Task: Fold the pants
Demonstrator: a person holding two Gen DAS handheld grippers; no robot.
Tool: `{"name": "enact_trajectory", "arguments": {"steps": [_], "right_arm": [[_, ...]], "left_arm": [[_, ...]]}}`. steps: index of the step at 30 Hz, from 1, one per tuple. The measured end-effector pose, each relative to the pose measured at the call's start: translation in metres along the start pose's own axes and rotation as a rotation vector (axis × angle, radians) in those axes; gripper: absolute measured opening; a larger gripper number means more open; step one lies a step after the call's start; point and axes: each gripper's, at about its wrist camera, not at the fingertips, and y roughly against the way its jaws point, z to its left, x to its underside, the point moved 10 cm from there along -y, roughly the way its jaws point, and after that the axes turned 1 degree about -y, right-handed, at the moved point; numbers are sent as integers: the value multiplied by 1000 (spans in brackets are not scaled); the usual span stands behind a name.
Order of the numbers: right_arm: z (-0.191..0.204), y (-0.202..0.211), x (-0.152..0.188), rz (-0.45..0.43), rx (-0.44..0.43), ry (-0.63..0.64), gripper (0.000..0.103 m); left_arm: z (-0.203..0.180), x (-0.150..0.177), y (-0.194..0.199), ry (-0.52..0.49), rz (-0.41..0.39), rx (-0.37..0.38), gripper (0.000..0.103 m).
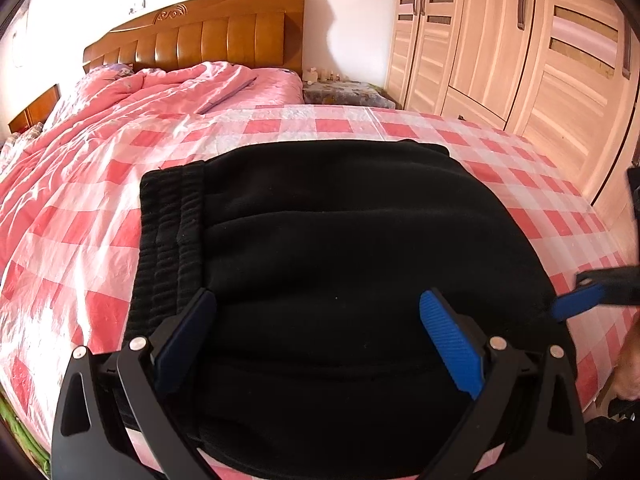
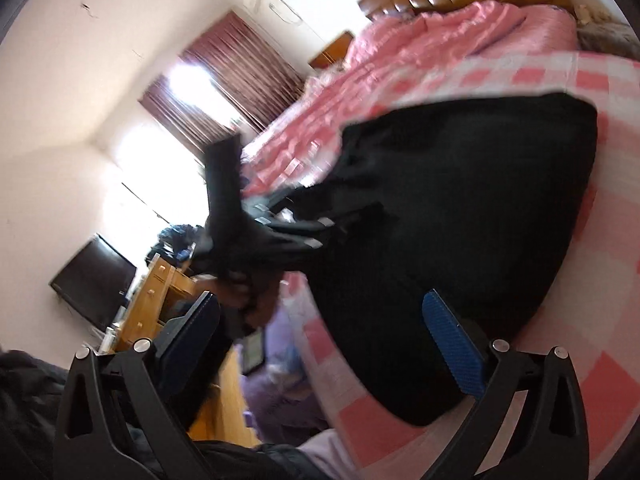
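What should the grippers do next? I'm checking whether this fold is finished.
Probably draw both grippers back and stop. The pants already lie as a compact folded bundle on the checked sheet, waistband at one side. The left gripper and right gripper are both open and hold nothing, so no further fold looks needed.
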Motion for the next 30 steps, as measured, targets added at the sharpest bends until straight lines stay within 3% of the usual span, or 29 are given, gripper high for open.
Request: {"name": "enact_trajectory", "arguments": {"steps": [3, 7, 10, 12, 14, 16, 19, 21, 26, 30], "right_arm": [[-5, 14, 1, -22, -66, -75, 98], [-2, 40, 19, -36, -4, -87, 98], [-30, 60, 23, -44, 186, -113, 99], [-60, 65, 26, -35, 316, -208, 99], [-70, 62, 25, -38, 276, -278, 99], [-72, 55, 21, -33, 252, -299, 99], [-81, 38, 19, -5, 229, -360, 99], [-86, 29, 17, 10, 227, -382, 99], [-86, 12, 4, 25, 215, -381, 99], [-82, 15, 1, 12, 197, -409, 99]], "left_arm": [[0, 0, 0, -5, -3, 8, 102], [1, -2, 7, 37, 0, 24, 101], [12, -20, 46, 165, -92, 137, 101], [42, -27, 55, 337, -102, 247, 101], [78, -23, 40, 494, -36, 313, 101], [107, -15, 19, 551, 32, 285, 101], [116, 0, -16, 569, 181, 339, 101], [110, 5, -27, 556, 229, 380, 101], [103, 10, -46, 507, 310, 347, 101], [106, 7, -50, 506, 316, 380, 101]]}}
